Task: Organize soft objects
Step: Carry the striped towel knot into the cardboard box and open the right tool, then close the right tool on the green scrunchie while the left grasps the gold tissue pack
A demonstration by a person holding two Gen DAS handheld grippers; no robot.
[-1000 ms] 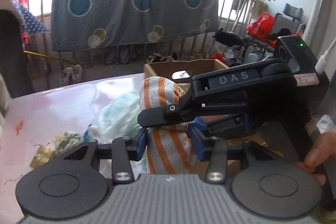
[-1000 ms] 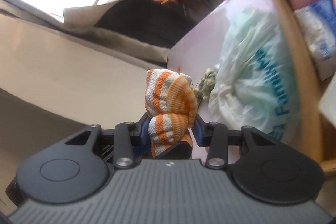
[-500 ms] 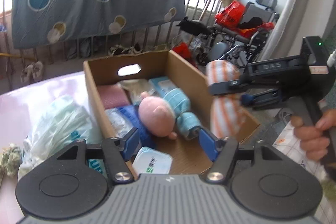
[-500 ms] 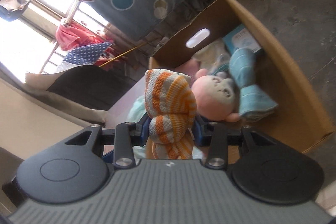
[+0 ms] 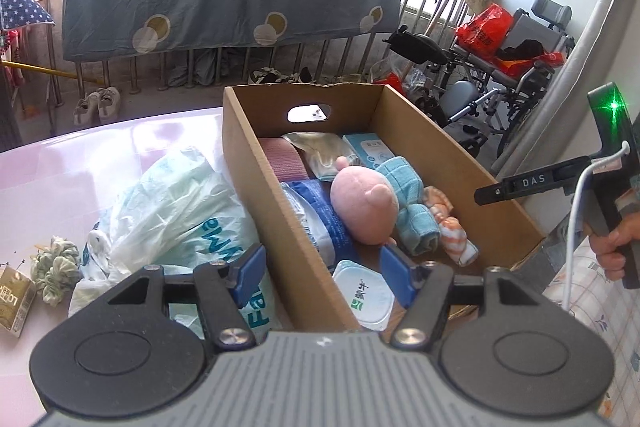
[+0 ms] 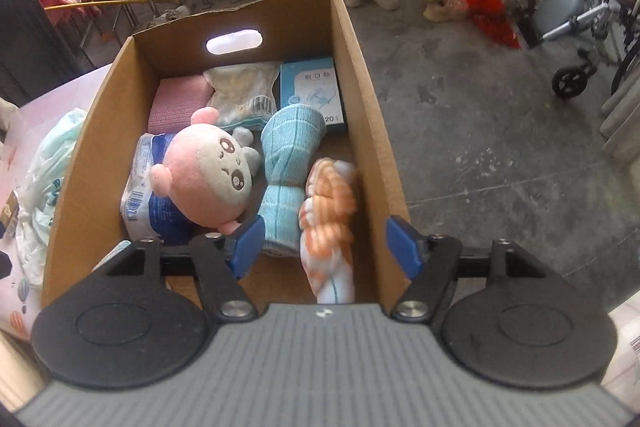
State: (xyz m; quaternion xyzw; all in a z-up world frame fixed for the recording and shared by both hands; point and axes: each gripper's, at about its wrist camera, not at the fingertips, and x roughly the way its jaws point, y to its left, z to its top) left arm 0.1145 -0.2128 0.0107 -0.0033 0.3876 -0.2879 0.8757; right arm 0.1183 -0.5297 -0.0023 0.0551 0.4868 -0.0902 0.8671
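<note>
The orange-and-white striped cloth [image 6: 330, 219] lies in the cardboard box [image 6: 362, 75] by its right wall, next to a rolled blue towel [image 6: 290, 151] and a pink plush doll [image 6: 208, 171]. My right gripper [image 6: 324, 247] is open and empty just above the cloth. In the left wrist view the cloth [image 5: 454, 231] lies inside the box [image 5: 260, 171], and the right gripper's finger [image 5: 520, 185] reaches over the box's right wall. My left gripper [image 5: 324, 273] is open and empty over the box's near end.
A white and green plastic bag [image 5: 180, 211], a green scrunchie [image 5: 56, 269] and a small gold carton [image 5: 12, 301] lie on the pink table [image 5: 80, 155] left of the box. The box also holds packets, a pink cloth [image 6: 180, 103] and a tub [image 5: 360, 301]. A wheelchair [image 5: 500, 87] stands beyond.
My right gripper carried the striped cloth over the box, opened and let it drop inside. My left gripper let go of the cloth a second ago and stayed open, its view swinging towards the box.
</note>
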